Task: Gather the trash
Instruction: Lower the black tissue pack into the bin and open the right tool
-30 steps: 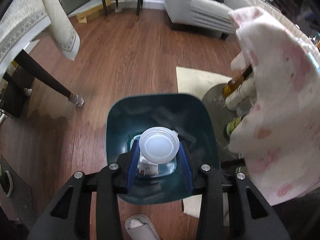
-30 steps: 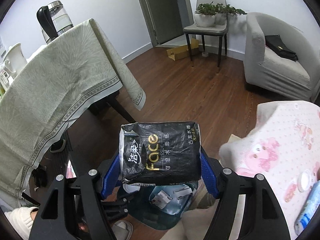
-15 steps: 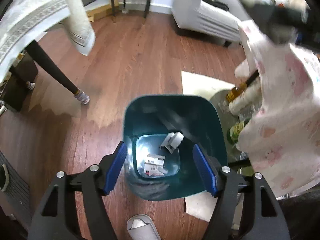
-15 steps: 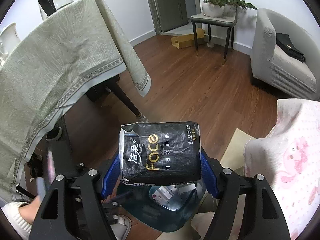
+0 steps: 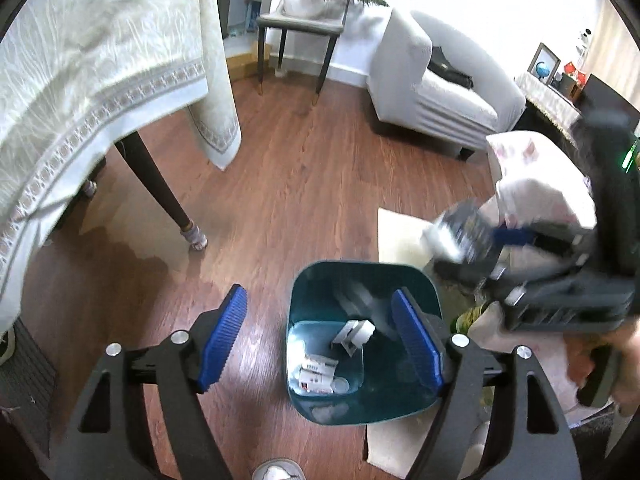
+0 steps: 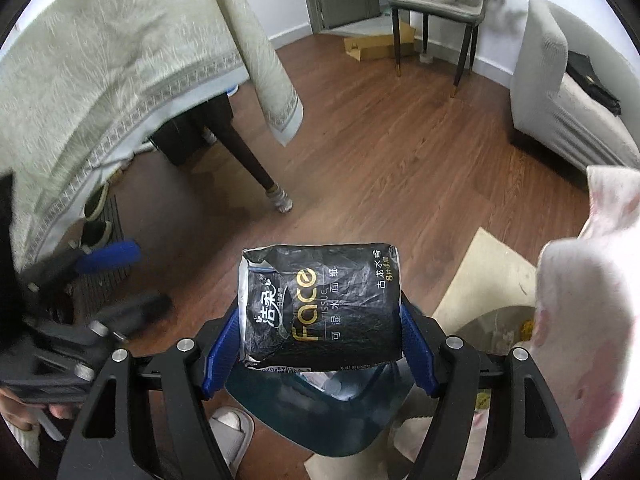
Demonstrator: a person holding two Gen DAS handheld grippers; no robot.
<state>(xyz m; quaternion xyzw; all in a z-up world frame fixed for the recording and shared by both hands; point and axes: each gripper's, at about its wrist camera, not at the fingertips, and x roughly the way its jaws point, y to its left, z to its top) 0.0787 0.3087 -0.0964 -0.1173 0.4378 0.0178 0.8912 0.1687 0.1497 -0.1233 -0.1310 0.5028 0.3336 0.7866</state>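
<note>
1. The crinkled black plastic tissue pack [image 6: 320, 308] sits clamped between the blue pads of my right gripper [image 6: 320, 344]. Its long axis runs pad to pad, printed face up toward the camera.
2. Its print reads "Face" in gold and "TISSUE" in small white letters, with Chinese characters alongside and "8片4层" at the far corner; the lettering runs sideways in my right wrist view.
3. The pack hangs above the dark teal plastic waste bin [image 6: 320, 420], whose rim shows just beneath it.
4. My left gripper [image 5: 320, 336] is empty, jaws opening wide, over the bin [image 5: 362, 272].
5. Inside lie small white cartons and a round lid [image 5: 340, 385].
6. The bin stands on brown wood flooring [image 5: 280, 184], beside a cream mat [image 5: 400, 232] and a pink-printed cloth [image 6: 592, 320].
</note>
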